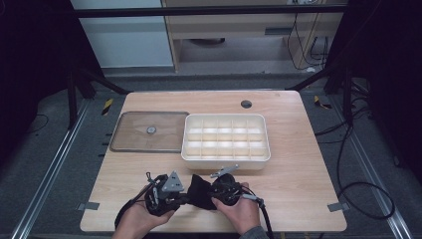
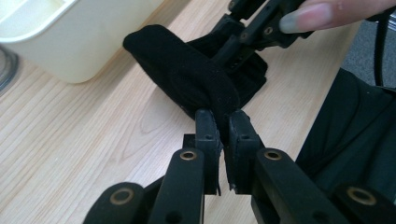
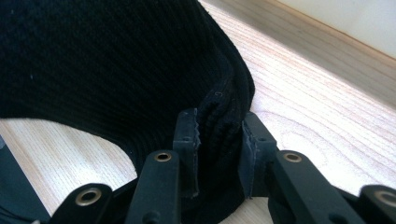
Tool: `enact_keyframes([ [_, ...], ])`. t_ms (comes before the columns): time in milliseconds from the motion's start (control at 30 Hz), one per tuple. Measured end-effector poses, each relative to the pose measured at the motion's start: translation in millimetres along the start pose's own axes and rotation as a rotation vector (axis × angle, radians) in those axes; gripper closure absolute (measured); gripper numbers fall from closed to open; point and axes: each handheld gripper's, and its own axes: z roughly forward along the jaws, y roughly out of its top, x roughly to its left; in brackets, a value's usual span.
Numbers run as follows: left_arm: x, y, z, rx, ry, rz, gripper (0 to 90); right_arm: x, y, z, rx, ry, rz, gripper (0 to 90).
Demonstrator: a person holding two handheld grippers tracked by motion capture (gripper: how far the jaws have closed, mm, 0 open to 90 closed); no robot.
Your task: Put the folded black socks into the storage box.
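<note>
A black knit cloth [image 1: 200,193], ribbed and soft, hangs bunched between the two claws just in front of the tray [image 1: 226,158], low over the counter [image 1: 298,149]. No writing or label can be read on it or on anything near it.

The left claw [image 2: 222,122] is closed tight on a thin fold of the cloth, its black jaws almost meeting with only the fabric between them. In the high view this claw [image 1: 185,198] sits left of the cloth, with a grey three-cornered plate on top. The right claw [image 3: 219,126] is closed on a thicker, doubled edge of the cloth, so its jaws stand a little apart with the ribbed knit pressed between the serrated pads. In the high view it [image 1: 208,193] sits right of the cloth, in front of the tray's near wall. A hand holds each claw from the counter's near edge.

The tray is cream plastic, rectangular with rounded corners, split by thin walls into rows of small square cells. Left of the tray, just beside it, lies a flat clear lid [image 1: 149,131] with a darker rim and a small round knob at its centre. The counter is pale wood-grain laminate; behind the tray it has a dark round cable hole [image 1: 246,104].
</note>
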Motion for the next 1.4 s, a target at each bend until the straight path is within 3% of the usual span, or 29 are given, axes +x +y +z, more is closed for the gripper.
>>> enact_keyframes([
  [400, -23.8, 14.1, 17.6, 0.016, -0.045, 0.076, 84.5, -2.2, -0.7, -0.2, -0.019, 0.013, 0.004, 70.3],
  [500, -27.7, 16.1, 22.2, 0.026, -0.04, 0.088, 84.5, -3.2, -1.1, -1.0, -0.03, 0.021, 0.005, 69.2],
  [700, -27.0, 16.7, 25.5, 0.037, -0.032, 0.081, 84.5, -2.3, -1.0, -9.4, -0.045, 0.008, -0.024, 61.3],
  [867, -25.7, 16.2, 25.6, 0.04, -0.029, 0.073, 84.5, -5.3, -0.1, -24.6, -0.066, 0.001, -0.021, 54.3],
  [1100, -24.6, 16.0, 25.4, 0.038, -0.024, 0.072, 84.4, -4.7, -7.7, -39.4, -0.063, 0.016, -0.046, 64.7],
  [1400, -27.2, 17.3, 28.6, 0.039, -0.035, 0.09, 84.4, -5.1, -16.3, -20.4, -0.019, 0.04, -0.038, 75.1],
])
